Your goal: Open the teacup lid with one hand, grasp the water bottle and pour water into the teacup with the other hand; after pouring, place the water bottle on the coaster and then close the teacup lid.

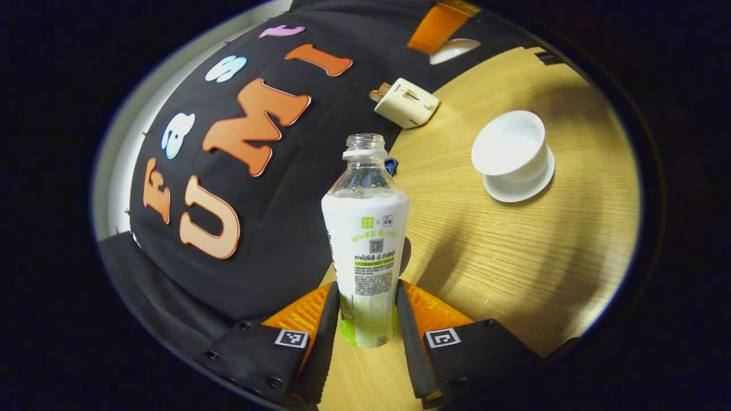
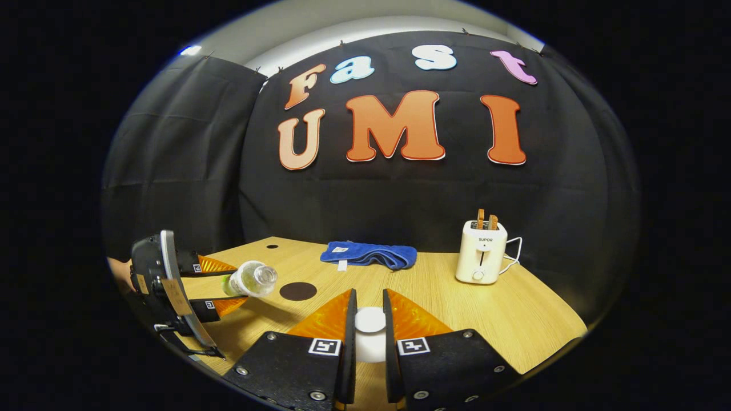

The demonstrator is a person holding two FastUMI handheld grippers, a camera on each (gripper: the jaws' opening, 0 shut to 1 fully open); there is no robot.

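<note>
Lid [image 2: 370,321] is off, sitting clamped in right gripper [image 2: 369,331]; left gripper [image 1: 368,319] is gripping bottle [image 1: 366,240], tilting near open teacup [image 1: 510,145]. Coaster [image 2: 297,291] placement, relidding remaining.

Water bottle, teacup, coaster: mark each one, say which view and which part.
water bottle [image 1: 365,240]: left gripper view, label mid-body.
teacup [image 1: 510,145]: left gripper view, open bowl.
coaster [image 2: 297,291]: right gripper view, centre of dark disc.
</note>
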